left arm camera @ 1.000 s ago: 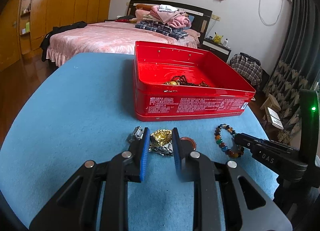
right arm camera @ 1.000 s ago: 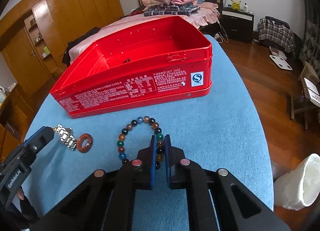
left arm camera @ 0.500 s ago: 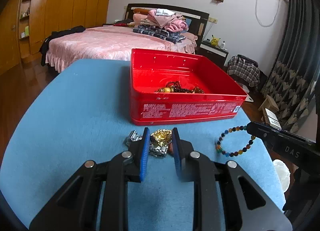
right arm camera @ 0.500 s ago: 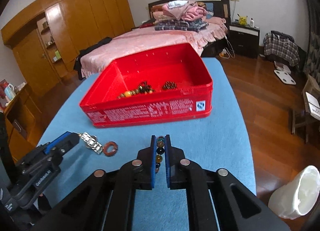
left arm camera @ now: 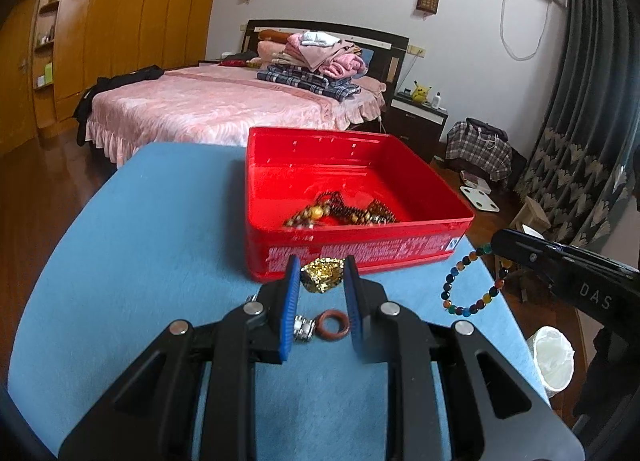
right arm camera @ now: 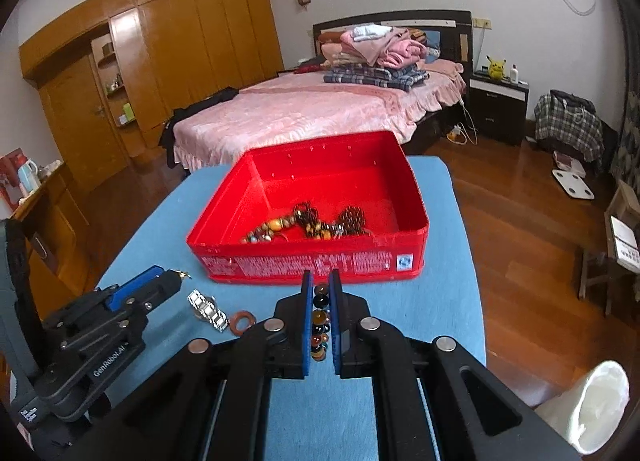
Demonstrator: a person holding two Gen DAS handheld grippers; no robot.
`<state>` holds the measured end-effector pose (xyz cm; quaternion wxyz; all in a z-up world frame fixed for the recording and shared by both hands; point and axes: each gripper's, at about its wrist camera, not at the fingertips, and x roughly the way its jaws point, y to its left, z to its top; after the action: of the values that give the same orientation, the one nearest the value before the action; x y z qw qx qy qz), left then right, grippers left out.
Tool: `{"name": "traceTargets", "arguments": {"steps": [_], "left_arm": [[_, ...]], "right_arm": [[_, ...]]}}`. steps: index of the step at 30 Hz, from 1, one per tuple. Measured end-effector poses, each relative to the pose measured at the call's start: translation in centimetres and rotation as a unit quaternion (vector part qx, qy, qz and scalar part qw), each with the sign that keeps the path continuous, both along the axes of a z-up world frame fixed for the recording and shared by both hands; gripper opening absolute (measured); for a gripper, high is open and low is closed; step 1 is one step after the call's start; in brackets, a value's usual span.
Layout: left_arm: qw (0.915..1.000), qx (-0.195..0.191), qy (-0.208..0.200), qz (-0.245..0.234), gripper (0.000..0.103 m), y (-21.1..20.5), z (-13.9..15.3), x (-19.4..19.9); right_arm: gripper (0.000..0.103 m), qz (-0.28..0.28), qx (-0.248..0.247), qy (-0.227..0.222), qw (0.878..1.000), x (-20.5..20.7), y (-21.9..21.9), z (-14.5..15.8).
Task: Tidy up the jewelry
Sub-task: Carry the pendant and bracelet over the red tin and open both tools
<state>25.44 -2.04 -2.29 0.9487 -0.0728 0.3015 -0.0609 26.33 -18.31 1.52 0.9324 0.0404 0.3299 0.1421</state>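
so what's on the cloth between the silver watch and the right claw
Only the red ring, lying flat beside the silver watch, left of the right claw; right wrist view.

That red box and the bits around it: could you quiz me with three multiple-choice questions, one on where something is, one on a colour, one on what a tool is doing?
1. Where is the brown ring?
A. in the red box
B. on the blue table
C. on the bed

2. What colour is the piece in the left tool?
A. gold
B. green
C. white

3. What is the right tool doing?
A. open, holding nothing
B. shut on the bead bracelet
C. shut on the watch

Answers: 1 B, the ring lies on the cloth before the box. 2 A, the gold piece sits between the blue pads. 3 B, beads show between the closed pads.
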Motion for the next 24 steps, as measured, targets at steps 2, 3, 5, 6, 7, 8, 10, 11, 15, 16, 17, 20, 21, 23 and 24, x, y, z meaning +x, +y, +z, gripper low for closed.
{"name": "traceTargets", "arguments": {"steps": [2,3,5,6,7,8,10,11,15,16,17,20,21,23,24], "left_arm": [[1.0,0.0,-0.006,-0.001,0.021,-0.2,0.5,0.5],[1.0,0.0,-0.009,-0.002,0.021,-0.3,0.8,0.8],[0.9999,0.001,-0.016,-0.002,0.021,-0.6,1.4,1.6],[0.9998,0.0,-0.019,-0.002,0.021,-0.6,1.5,2.0],[0.9998,-0.001,-0.02,-0.002,0.021,-0.7,1.8,2.3],[0.9997,-0.003,-0.022,-0.001,0.021,-0.9,2.1,2.9],[0.9997,-0.003,-0.024,-0.002,0.021,-1.1,2.3,3.7],[0.9996,-0.003,-0.027,-0.002,0.021,-1.2,2.5,4.3],[0.9995,0.001,-0.03,-0.004,0.021,-1.7,2.4,6.2],[0.9996,0.002,-0.029,-0.003,0.021,-1.7,2.3,6.9],[0.9996,0.001,-0.028,-0.003,0.021,-1.7,2.3,7.4],[0.9997,-0.001,-0.023,-0.003,0.021,-1.8,2.1,9.1],[0.9997,-0.001,-0.022,-0.003,0.021,-1.8,2.0,9.6],[0.9998,0.001,-0.019,-0.004,0.021,-1.9,1.7,10.6],[0.9999,0.003,-0.015,-0.005,0.021,-2.0,1.5,11.3]], "right_arm": [[0.008,0.003,-0.002,-0.008,1.0,0.4,0.1,0.6],[0.008,0.004,-0.002,-0.011,1.0,0.6,0.1,0.8],[0.008,0.007,0.002,-0.02,1.0,1.2,0.0,1.5],[0.008,0.008,0.003,-0.023,1.0,1.5,-0.1,1.7],[0.008,0.008,0.007,-0.028,1.0,2.1,-0.1,2.0],[0.008,0.008,0.01,-0.029,0.999,2.3,-0.2,2.1],[0.008,0.011,0.02,-0.034,0.999,3.2,-0.2,2.4],[0.008,0.01,0.022,-0.037,0.999,3.8,-0.2,2.5],[0.008,0.008,0.028,-0.041,0.999,5.7,0.0,2.7],[0.008,0.007,0.03,-0.041,0.999,6.5,-0.1,2.7],[0.008,0.007,0.03,-0.04,0.999,6.9,0.0,2.7],[0.008,0.006,0.026,-0.035,0.999,8.6,0.2,2.2],[0.008,0.006,0.027,-0.033,0.999,9.0,0.2,1.9],[0.008,0.003,0.028,-0.027,0.999,10.1,0.2,1.2],[0.008,0.003,0.03,-0.023,0.999,10.6,0.2,0.8]]}}
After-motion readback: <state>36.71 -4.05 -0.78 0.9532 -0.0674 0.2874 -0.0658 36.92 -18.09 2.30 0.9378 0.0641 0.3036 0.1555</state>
